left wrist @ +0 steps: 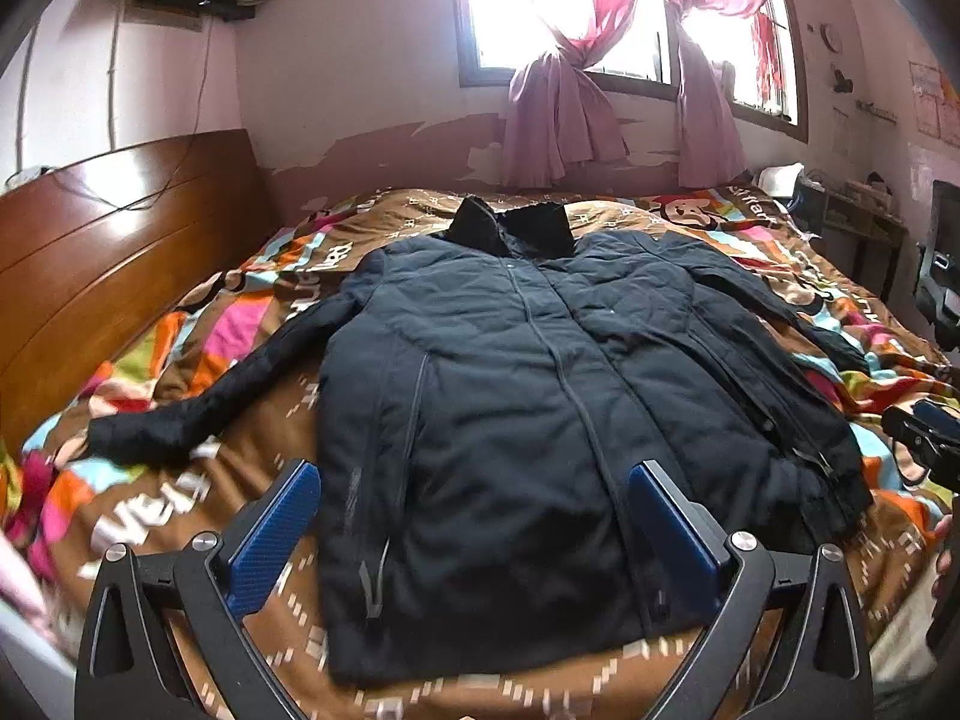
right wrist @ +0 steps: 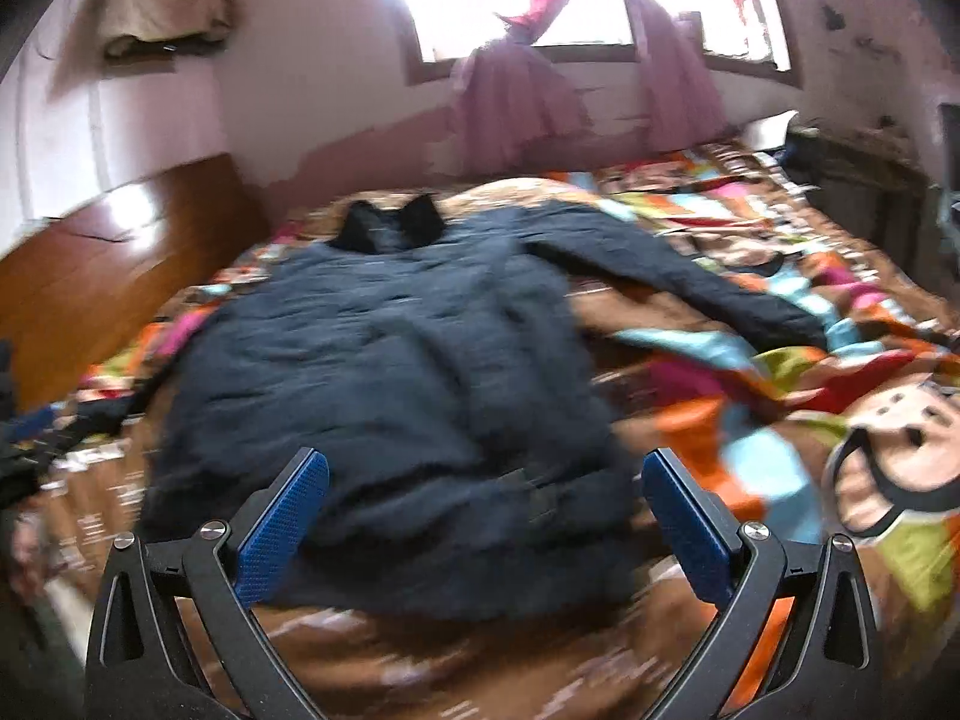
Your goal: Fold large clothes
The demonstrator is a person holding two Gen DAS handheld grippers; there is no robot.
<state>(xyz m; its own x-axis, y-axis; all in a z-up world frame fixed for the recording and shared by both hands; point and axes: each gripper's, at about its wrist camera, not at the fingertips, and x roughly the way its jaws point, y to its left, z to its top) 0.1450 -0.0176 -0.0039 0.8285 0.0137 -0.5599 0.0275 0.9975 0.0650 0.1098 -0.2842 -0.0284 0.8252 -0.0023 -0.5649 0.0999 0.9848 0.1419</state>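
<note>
A large dark navy padded coat [left wrist: 498,396] lies spread flat on the bed, front up and zipped, its black collar toward the window and both sleeves stretched out sideways. My left gripper [left wrist: 474,498] hovers open above the coat's hem, nothing between its blue pads [left wrist: 273,531]. In the blurred right wrist view the same coat [right wrist: 390,372] fills the middle, and my right gripper [right wrist: 486,486] hangs open over its lower right hem. Part of the right gripper's body [left wrist: 924,426] shows at the right edge of the left wrist view.
A colourful cartoon-print quilt [left wrist: 252,468] covers the bed. A wooden headboard [left wrist: 114,246] runs along the left. Pink curtains [left wrist: 558,120] hang at the window behind. A desk with clutter [left wrist: 858,210] and a dark chair [left wrist: 942,264] stand at the right.
</note>
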